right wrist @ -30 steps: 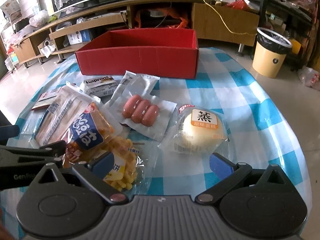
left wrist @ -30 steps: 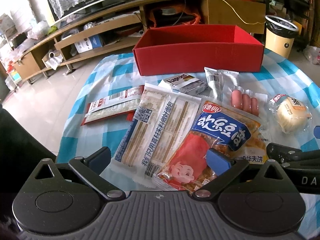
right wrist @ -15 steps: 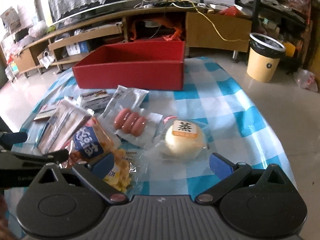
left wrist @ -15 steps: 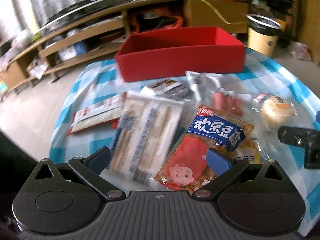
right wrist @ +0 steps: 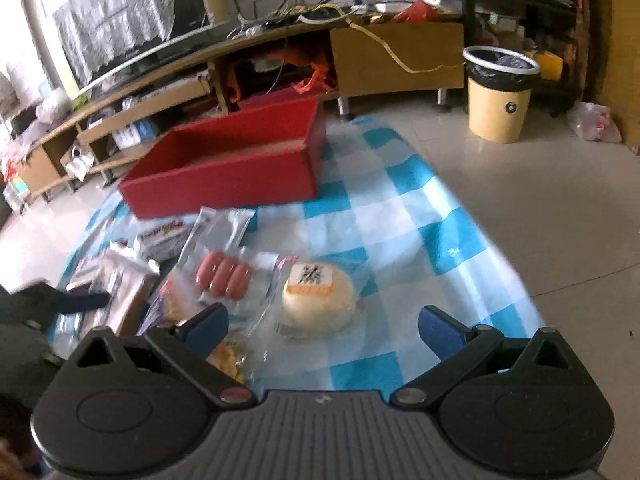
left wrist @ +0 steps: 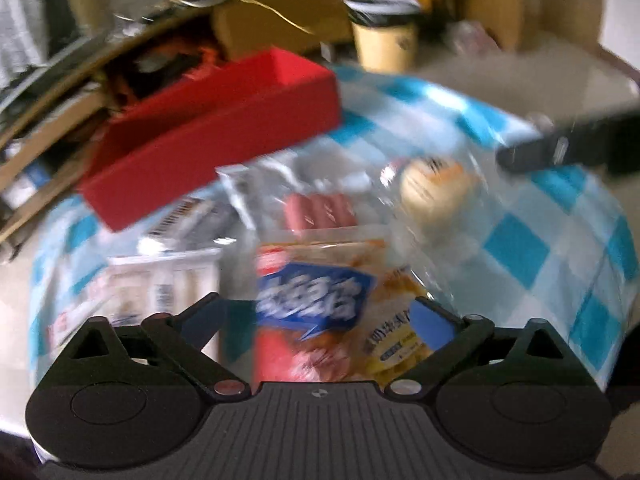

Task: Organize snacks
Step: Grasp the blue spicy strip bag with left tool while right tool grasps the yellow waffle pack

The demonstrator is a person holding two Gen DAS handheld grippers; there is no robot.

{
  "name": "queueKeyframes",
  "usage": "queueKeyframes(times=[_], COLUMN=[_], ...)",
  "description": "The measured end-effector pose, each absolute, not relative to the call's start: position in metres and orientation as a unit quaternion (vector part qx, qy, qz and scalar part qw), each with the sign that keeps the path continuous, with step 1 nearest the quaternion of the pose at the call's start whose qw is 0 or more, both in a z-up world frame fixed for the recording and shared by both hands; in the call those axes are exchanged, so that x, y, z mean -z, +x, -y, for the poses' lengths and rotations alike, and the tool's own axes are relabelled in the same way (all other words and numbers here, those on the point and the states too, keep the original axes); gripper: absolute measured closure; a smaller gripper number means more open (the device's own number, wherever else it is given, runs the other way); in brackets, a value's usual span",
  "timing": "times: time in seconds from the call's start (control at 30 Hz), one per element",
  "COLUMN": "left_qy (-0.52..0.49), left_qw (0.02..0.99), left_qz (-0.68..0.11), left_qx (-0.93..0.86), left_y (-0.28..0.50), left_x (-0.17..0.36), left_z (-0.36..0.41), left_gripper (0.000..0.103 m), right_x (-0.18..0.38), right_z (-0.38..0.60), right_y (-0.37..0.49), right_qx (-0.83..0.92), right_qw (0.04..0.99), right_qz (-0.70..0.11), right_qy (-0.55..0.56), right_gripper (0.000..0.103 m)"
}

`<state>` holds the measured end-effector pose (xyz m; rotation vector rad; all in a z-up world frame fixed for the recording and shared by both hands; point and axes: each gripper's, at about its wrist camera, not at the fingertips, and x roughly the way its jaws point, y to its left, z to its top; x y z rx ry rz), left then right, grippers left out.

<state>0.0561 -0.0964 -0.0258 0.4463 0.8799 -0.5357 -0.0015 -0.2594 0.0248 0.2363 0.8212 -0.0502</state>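
While the left-wrist view is blurred, the blue-and-white checked cloth is clear in the right-wrist view, lying on a pale tiled floor. Beyond both tongs, at the far end of the cloth, stands the open red box; behind it runs a low wooden shelf unit, and far right of the right gripper stands a yellow bin.

The right gripper is spread wide and pinches nothing; the wrapped bun lies just ahead between its fingers, the sausages ahead to the left. To its right the cloth is bare up to its edge, then open floor.

The left gripper has just been closing a little but is wide apart, the blue-and-red snack bag between its fingers; contact cannot be told. The white packet lies ahead left.
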Motion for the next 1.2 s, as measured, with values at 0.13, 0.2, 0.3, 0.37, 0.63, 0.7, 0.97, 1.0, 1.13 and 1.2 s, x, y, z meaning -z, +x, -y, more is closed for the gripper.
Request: queueKeyframes(times=[0.13,0.2,0.3,0.37,0.63,0.7,0.97,1.0,1.13,1.2], left_qy=[0.168,0.123,0.084,0.066,0.049,0.066,0.007,0.000,-0.007,-0.004], left_qw=[0.829,0.823,0.817,0.808,0.802,0.825,0.862,0.861,0.857,0.853], left_qz=[-0.460,-0.485,-0.506,-0.520,-0.524,-0.499,-0.458,-0.459,-0.470,-0.477], left_qx=[0.272,0.267,0.264,0.268,0.282,0.259,0.217,0.218,0.211,0.210], left_y=[0.073,0.078,0.080,0.083,0.081,0.068,0.062,0.063,0.070,0.071], left_x=[0.040,0.041,0.044,0.051,0.040,0.026,-0.007,-0.007,-0.003,0.001], left_z=[0.090,0.072,0.053,0.050,0.055,0.046,-0.001,-0.004,-0.009,-0.010], left_gripper=[0.009,0.013,0.013,0.012,0.043,0.045,0.046,0.046,0.045,0.045], right_x=[-0.022,-0.017,-0.009,-0.006,0.004,0.008,0.019,0.021,0.030,0.032], right_z=[0.265,0.263,0.261,0.259,0.245,0.243,0.191,0.184,0.166,0.162], right_y=[0.000,0.001,0.003,0.002,0.005,0.006,0.027,0.033,0.049,0.054], right_qx=[0.024,0.019,0.013,0.007,-0.018,-0.022,-0.101,-0.108,-0.104,-0.111], right_qw=[0.906,0.902,0.896,0.894,0.882,0.875,0.862,0.857,0.856,0.853], right_qz=[-0.404,-0.414,-0.429,-0.434,-0.461,-0.474,-0.495,-0.504,-0.505,-0.507], right_qy=[0.122,0.119,0.113,0.113,0.097,0.093,0.033,0.022,0.027,0.047], right_gripper=[0.003,0.006,0.007,0.009,0.037,0.046,0.038,0.037,0.028,0.021])
